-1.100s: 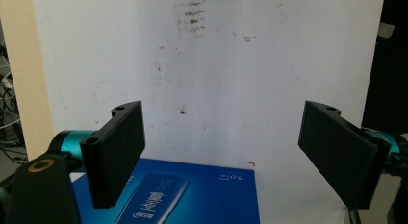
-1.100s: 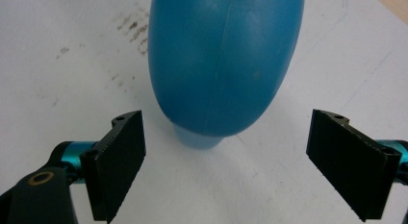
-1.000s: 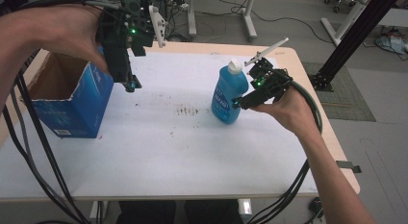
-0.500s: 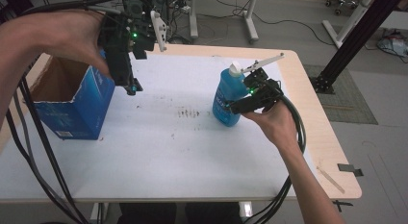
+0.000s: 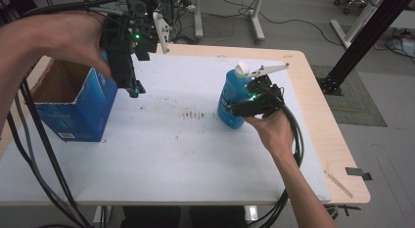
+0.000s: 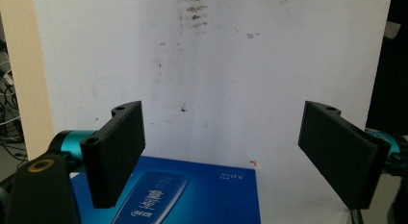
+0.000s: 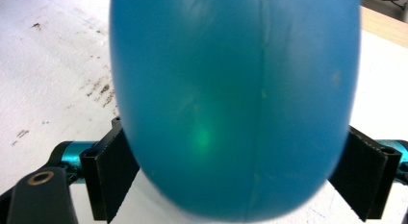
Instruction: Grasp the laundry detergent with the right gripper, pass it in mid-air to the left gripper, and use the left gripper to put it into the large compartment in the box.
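Box (image 5: 73, 103): blue, open-topped, at the table's (image 5: 161, 164) left edge.
Left tool (image 5: 133, 88): released, jaws wide apart, empty, held just right of the box.
Bottle (image 5: 230, 98): blue, upright, right of centre.
Right tool (image 5: 234, 109): clenched around the bottle's sides.

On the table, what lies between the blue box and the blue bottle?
Only bare white cover, marked by a patch of dark specks nearer the bottle than the box. The high view shows this.
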